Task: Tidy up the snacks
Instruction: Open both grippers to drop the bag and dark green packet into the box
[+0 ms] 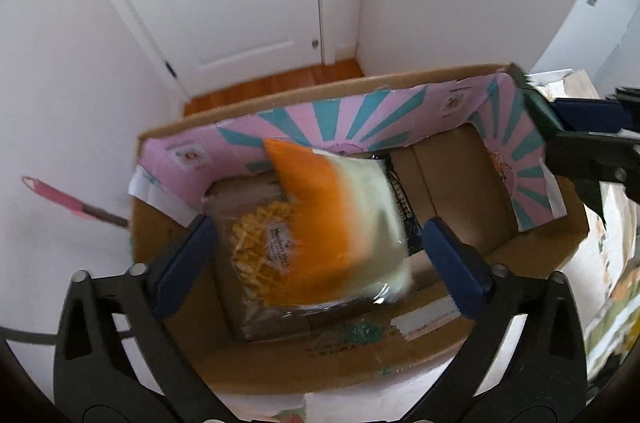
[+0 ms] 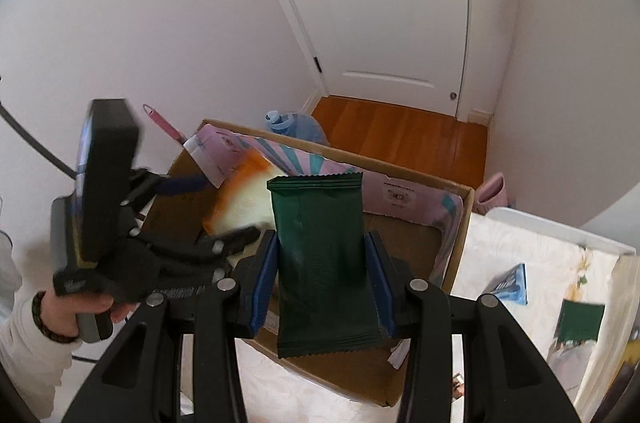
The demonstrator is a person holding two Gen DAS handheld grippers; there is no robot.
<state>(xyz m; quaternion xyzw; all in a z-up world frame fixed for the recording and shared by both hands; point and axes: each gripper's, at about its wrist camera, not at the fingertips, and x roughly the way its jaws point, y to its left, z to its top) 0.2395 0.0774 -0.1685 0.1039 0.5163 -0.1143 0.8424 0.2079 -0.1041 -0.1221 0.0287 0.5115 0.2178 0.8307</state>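
Observation:
An open cardboard box (image 1: 360, 83) with a pink and teal lining stands below both grippers. My left gripper (image 1: 318, 223) hangs over its left half, jaws wide open. Between the fingers, touching neither, is a blurred orange and pale packet (image 1: 340, 223). Under it lie a clear bag of yellow snacks (image 1: 256, 243) and a dark packet (image 1: 404, 203). My right gripper (image 2: 320, 239) is shut on an upright dark green packet (image 2: 320, 263) above the box's (image 2: 400, 167) near edge. The right wrist view also shows the left gripper (image 2: 212, 211) and the hand (image 2: 92, 307) holding it.
The box sits on a pale floral cloth (image 2: 520, 255), where a blue packet (image 2: 508, 283) and another green packet (image 2: 580, 323) lie to the right. Behind it are a blue water jug (image 2: 292, 123), a pink-handled tool (image 1: 60, 199), white walls, a door and wood floor.

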